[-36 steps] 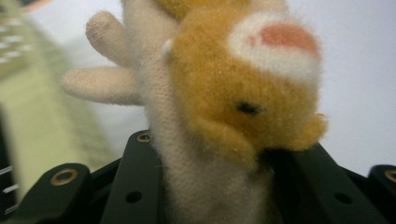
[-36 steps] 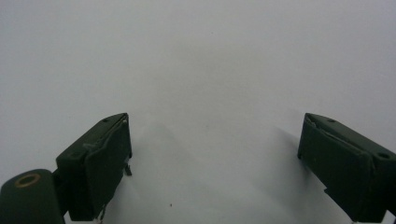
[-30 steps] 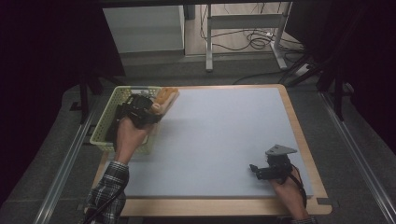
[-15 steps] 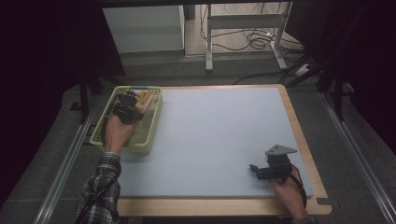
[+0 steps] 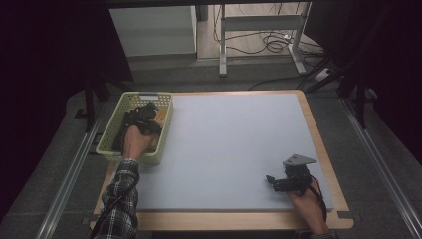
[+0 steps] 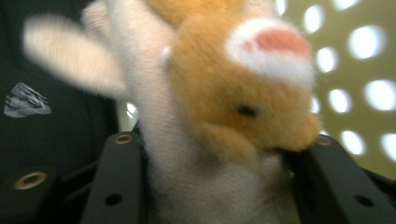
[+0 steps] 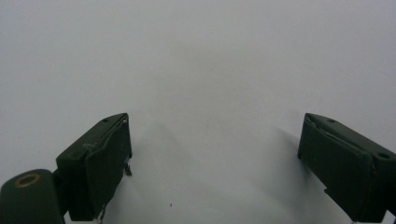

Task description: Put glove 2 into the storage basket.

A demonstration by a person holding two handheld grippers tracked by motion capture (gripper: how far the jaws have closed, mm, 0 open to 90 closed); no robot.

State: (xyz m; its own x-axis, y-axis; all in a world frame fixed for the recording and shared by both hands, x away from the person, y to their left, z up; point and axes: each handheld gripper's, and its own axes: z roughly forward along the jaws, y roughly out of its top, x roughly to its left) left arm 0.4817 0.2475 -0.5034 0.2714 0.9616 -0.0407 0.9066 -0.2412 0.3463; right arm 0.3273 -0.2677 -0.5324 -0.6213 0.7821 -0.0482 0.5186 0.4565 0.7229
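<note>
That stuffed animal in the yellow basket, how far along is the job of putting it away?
Nearly done, it seems. The plush toy is already down inside the yellow basket, carried there by the left gripper. In hand: its fingers have just been opening, with the toy still between them, so the release looks under way. Left: probably lifting that gripper out. The right gripper rests open on the blue mat, holding nothing.

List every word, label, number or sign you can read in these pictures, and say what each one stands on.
No readable text anywhere.
Dark cloth beside the plush toy in the left gripper view: a small grey printed emblem, a picture only, with no legible letters.
Yellow-green basket, blue-grey table mat and both grippers: no label, brand or number to be seen.
</note>
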